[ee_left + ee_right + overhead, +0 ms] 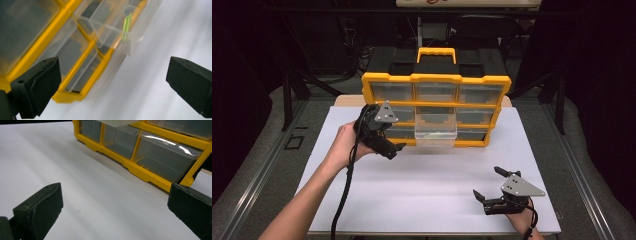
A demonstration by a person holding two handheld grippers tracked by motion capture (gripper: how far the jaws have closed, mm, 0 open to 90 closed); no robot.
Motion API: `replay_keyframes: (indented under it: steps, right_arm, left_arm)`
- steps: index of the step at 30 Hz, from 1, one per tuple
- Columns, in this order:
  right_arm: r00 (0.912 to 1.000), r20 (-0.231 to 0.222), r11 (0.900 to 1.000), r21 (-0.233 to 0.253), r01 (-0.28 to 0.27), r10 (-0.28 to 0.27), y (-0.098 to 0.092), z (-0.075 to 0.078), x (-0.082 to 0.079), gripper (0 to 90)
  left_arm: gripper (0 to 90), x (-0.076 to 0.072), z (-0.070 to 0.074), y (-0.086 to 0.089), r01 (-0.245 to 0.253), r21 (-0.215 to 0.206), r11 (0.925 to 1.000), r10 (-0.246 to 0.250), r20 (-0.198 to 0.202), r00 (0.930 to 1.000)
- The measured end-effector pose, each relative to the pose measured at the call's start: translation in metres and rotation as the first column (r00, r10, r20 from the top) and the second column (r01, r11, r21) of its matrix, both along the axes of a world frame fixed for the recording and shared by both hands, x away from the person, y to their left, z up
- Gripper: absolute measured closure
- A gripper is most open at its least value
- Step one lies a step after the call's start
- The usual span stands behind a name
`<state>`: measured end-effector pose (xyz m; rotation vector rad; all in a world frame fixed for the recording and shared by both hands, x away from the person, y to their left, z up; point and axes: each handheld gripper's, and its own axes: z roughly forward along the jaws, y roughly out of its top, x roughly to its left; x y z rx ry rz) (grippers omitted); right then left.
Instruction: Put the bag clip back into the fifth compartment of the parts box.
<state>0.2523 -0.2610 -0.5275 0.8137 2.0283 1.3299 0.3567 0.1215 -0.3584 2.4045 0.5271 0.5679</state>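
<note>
Risk sits with the clear drawer (435, 131), pulled well out of the middle column of the yellow organizer (436, 78) and overhanging the white board (427, 195), with a thin green item (126, 27) inside. The left gripper (398, 147) hovers just beside it, jaws spread wide and holding nothing; a sideways nudge could pull the drawer free or tip it, spilling the contents. The right gripper (488, 184) rests well apart near the board's front edge, jaws also wide and empty, too far off to steady the organizer if it slides.
</note>
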Motion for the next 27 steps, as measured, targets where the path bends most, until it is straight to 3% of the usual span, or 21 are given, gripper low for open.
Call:
replay_keyframes:
  steps: [9, 15, 16, 27]
  right_arm:
    - [1.0000, -0.001, 1.000, -0.001, 0.000, 0.000, 0.000, 0.000, 0.000, 0.0]
    - [1.0000, -0.003, 1.000, -0.003, -0.001, 0.001, 0.001, 0.000, 0.000, 0.0]
    - [1.0000, -0.003, 1.000, -0.002, 0.000, 0.000, 0.001, -0.001, 0.000, 0.0]
    - [1.0000, -0.009, 1.000, -0.007, 0.000, 0.000, 0.002, -0.001, 0.001, 0.0]
  left_arm:
    - [0.0, -0.020, -0.028, 0.029, -0.069, -0.041, 0.9968, 0.070, 0.011, 0.9975]
    - [0.0, -0.029, -0.046, 0.040, -0.093, -0.042, 0.9948, 0.093, 0.001, 0.9957]
    - [0.0, -0.033, -0.054, 0.044, -0.106, -0.046, 0.9933, 0.106, 0.005, 0.9943]
    - [0.0, -0.049, -0.092, 0.066, -0.162, -0.099, 0.9819, 0.161, -0.015, 0.9868]
